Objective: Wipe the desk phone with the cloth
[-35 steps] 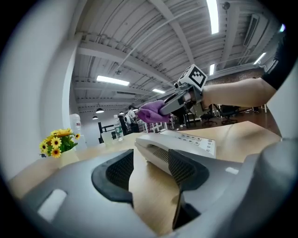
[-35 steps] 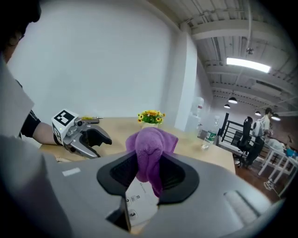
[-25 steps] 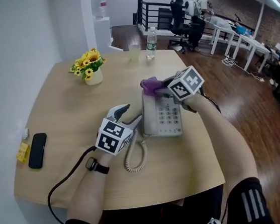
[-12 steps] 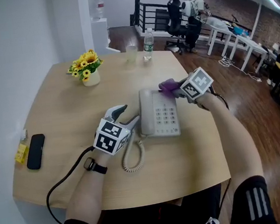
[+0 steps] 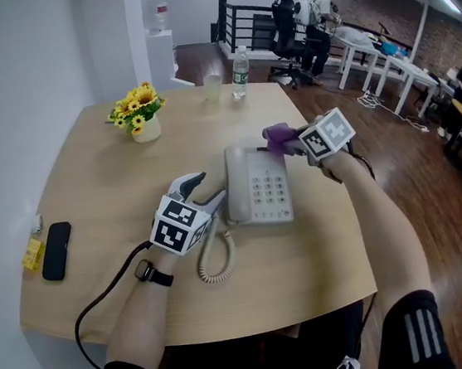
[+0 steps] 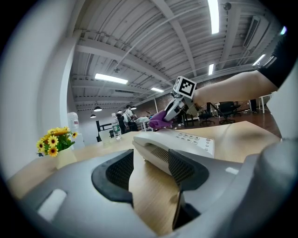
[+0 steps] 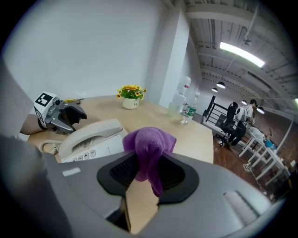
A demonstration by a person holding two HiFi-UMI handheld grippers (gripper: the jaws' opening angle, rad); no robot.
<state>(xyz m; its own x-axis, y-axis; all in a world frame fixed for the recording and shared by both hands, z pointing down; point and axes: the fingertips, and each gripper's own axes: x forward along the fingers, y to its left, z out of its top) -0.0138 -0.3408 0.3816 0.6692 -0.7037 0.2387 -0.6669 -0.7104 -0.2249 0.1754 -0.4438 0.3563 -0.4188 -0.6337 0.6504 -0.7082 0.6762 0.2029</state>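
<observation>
A white desk phone [image 5: 258, 189] sits mid-table with its handset [image 5: 236, 183] on the cradle and a coiled cord [image 5: 212, 265] trailing toward me. My left gripper [image 5: 205, 189] stands open just off the phone's left side, nothing between its jaws; in the left gripper view [image 6: 151, 169] the phone [image 6: 179, 143] lies right ahead. My right gripper [image 5: 290, 142] is shut on a purple cloth [image 5: 276, 136] at the phone's far right corner. In the right gripper view the cloth [image 7: 149, 148] bulges out of the jaws [image 7: 148, 174], with the phone [image 7: 93, 137] beyond at left.
A vase of yellow flowers [image 5: 142, 115] stands at the far left. A water bottle [image 5: 239, 74] and a cup [image 5: 213, 90] are at the far edge. A black mobile phone [image 5: 55, 251] and a yellow item [image 5: 32, 254] lie by the wall. The table's right edge [image 5: 342, 207] runs under my right forearm.
My right gripper has carried the cloth rightward from the phone's top edge to its far right corner. The left gripper has stayed beside the handset.
</observation>
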